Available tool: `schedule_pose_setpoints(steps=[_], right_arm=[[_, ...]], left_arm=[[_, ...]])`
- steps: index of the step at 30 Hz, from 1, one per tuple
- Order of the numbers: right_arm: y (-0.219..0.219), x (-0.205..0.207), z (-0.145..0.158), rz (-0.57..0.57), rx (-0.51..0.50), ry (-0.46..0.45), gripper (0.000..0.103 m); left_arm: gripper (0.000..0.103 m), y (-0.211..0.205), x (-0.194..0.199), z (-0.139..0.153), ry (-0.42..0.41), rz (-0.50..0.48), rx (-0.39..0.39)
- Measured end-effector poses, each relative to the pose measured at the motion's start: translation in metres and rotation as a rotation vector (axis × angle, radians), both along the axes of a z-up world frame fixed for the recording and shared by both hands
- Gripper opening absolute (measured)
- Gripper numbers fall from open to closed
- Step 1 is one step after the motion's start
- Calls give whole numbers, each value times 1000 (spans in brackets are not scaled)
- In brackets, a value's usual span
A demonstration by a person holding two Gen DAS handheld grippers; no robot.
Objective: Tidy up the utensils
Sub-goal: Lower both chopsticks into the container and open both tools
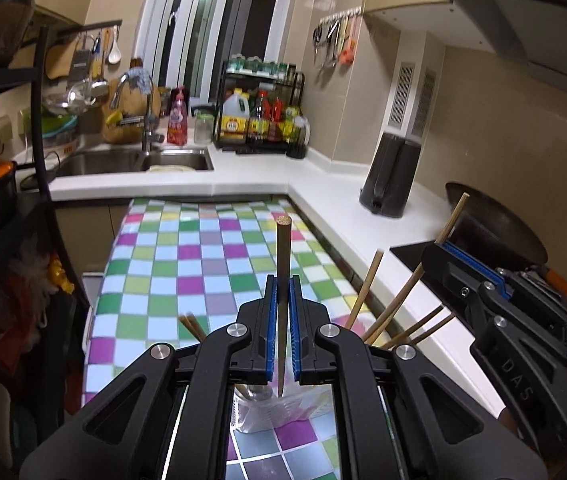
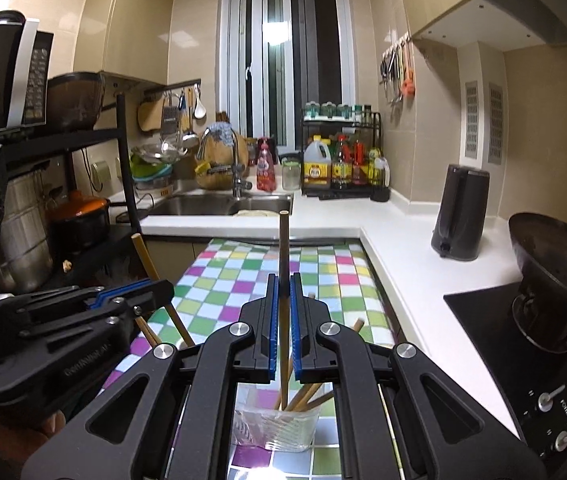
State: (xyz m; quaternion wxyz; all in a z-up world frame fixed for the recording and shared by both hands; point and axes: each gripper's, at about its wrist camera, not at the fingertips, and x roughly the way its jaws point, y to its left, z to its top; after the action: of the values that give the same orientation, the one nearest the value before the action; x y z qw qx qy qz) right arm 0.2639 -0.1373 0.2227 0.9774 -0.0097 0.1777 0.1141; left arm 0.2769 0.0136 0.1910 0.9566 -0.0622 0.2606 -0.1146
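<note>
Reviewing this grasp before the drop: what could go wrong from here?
1. Left gripper pinches its chopstick between narrow pads; it may pivot or slip.
2. Right gripper with its chopstick hangs over the clear cup, already crowded with leaning chopsticks; insertion could jam or tip it.

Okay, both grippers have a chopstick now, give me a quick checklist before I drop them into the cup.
1. Left gripper shut on its chopstick: ok.
2. Right gripper shut on its chopstick: ok.
3. Clear cup upright on the checkered cloth: ok.
4. Room in the cup beside the other chopsticks: ok, loosely filled.
5. Right chopstick tip over the cup mouth: ok.
6. Left chopstick tip over the cup mouth: cannot tell.
</note>
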Motion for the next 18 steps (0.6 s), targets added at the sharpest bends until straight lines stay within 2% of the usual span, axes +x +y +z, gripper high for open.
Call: schedule_pose_setpoints(steps=[4,5,6,7,9,11,13,15,16,18], right_arm=[[1,4,-19,7,-15,49,6],[1,5,-21,5,-18,56,8],[0,4,-23,3,-20,61,10],[-1,4,-24,1,-21,67,11],[-4,0,-23,0,-16,68,18],[-7,-6,-19,-8,-17,56,35],[-10,-16,-13,-12,-13,37,43],[-14,-30,-6,-15,-13,10,46],[-17,-41,-2,-19,-13,-11,52],[-23,-58,1,-27,-7,-41,62]], left_arm=[[8,-4,3,-15,32,-3,9],[19,-3,2,-16,33,5,10],[41,-2,0,-16,29,16,9],[47,-1,-4,-14,17,27,6],[49,0,-12,-9,-1,34,14],[51,2,-24,-1,-28,48,27],[55,7,-39,8,-66,72,33],[65,11,-56,16,-107,99,35],[68,15,-67,20,-128,115,36],[82,20,-86,22,-150,135,39]])
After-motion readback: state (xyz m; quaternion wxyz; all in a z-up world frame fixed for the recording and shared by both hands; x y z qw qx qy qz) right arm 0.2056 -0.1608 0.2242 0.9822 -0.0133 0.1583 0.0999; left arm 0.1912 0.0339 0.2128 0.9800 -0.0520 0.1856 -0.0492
